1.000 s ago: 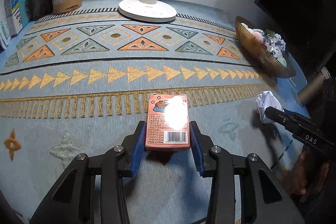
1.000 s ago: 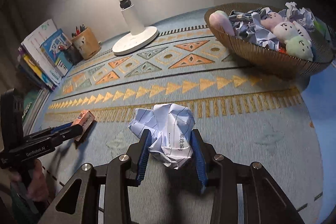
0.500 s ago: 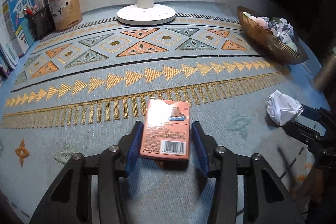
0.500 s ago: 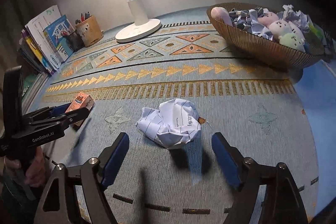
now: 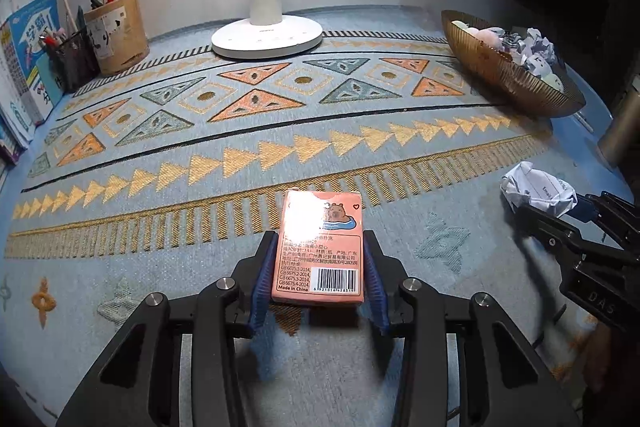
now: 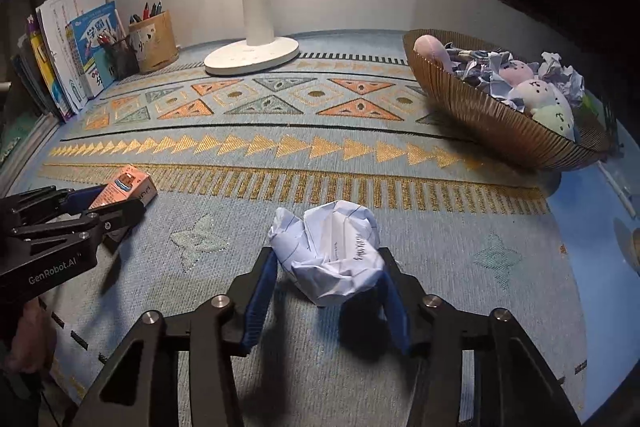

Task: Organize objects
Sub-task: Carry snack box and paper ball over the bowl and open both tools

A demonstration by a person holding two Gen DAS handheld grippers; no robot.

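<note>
Crumpled paper [image 6: 334,259] sits clamped in the right claw [image 6: 326,291]; left claw [image 5: 318,275] grips the pink box [image 5: 320,247].

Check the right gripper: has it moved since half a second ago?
Yes. The right gripper advanced toward the basket side and closed around the paper ball, which stayed by the mat's fringe stripe.
</note>
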